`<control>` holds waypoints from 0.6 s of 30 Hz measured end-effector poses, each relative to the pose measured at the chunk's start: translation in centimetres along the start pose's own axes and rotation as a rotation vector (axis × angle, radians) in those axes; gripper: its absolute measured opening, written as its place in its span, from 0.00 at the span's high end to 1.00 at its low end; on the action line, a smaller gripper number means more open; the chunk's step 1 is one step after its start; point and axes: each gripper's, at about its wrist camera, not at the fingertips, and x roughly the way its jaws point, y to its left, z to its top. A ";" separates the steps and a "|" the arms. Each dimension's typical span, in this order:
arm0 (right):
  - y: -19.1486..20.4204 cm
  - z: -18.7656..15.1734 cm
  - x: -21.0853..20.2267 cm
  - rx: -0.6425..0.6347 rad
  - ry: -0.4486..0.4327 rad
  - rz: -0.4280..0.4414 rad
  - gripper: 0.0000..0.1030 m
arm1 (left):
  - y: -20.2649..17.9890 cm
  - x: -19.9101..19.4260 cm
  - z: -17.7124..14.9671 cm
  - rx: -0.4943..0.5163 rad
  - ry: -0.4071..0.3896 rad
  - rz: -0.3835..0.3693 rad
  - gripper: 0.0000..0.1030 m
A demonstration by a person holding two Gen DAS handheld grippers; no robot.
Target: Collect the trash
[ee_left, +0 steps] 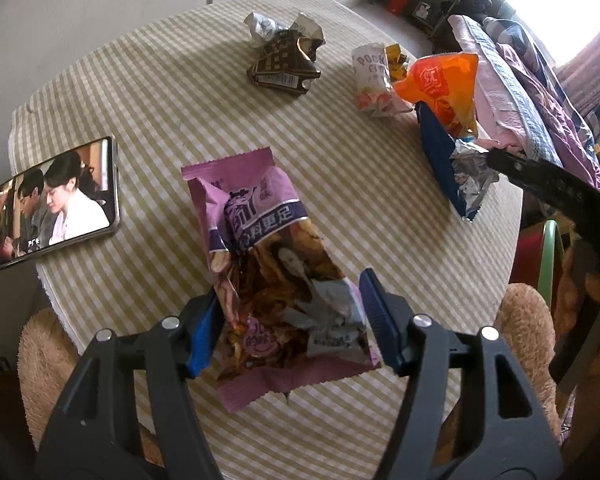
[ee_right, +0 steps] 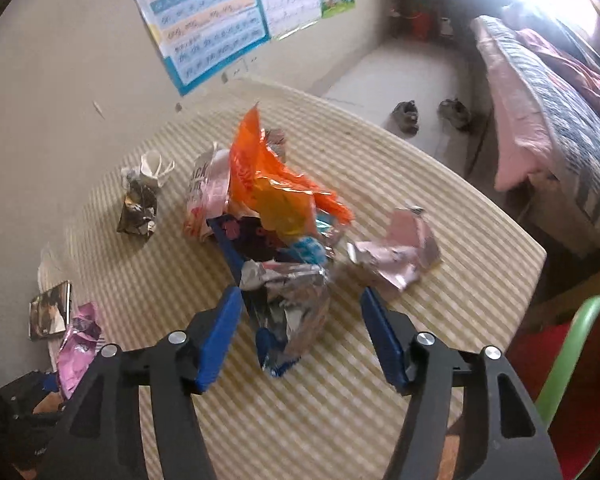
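Lying between the blue pads of the left tongs [ee_left: 290, 322] is a purple bag [ee_left: 274, 276], a crinkled snack wrapper stretched lengthwise away from the camera on the striped tabletop [ee_left: 160, 92]; the pads stand half spread on either side of it, the left pad touching its edge, the right pad apart from it, so the bag is not gripped. A phone [ee_left: 52, 202] with a lit screen lies at the tabletop's left edge. Farther back sits a dark crumpled box [ee_left: 284, 60], and to the right a white wrapper [ee_left: 370, 80] beside an orange bag [ee_left: 444, 88] that leans on a blue bag [ee_left: 440, 156] with a silver inside. The right tongs [ee_right: 296, 342] show in the left view as a black finger touching that blue bag's silver mouth. In the right wrist view, which is somewhat blurred, the right tongs stand half spread around the near end of the blue bag [ee_right: 288, 320], neither pad pressing on it, with the orange bag [ee_right: 268, 184] piled just behind. A pink wrapper [ee_right: 396, 256] lies to the right of the pile, apart from it, and the dark box [ee_right: 138, 208] well to the left. The purple bag [ee_right: 78, 344] and the phone [ee_right: 50, 312] show at the lower left. Beyond the tabletop are a bed [ee_right: 548, 120] and posters [ee_right: 220, 12] on the wall.
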 end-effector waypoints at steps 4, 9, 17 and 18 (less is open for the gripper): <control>0.3 0.3 1.9 0.005 0.058 0.031 0.42 | 0.1 -0.1 0.1 -0.004 -0.002 -0.003 0.40; 1.3 0.1 3.1 0.000 0.110 0.098 0.76 | 0.5 0.2 0.1 -0.016 0.006 -0.005 0.40; 2.0 -2.0 0.6 0.002 0.077 0.146 0.82 | 0.8 0.3 -0.1 -0.021 0.002 -0.004 0.41; 1.9 -2.4 0.1 0.005 0.071 0.151 0.82 | 0.9 0.3 -0.1 -0.022 0.001 -0.004 0.42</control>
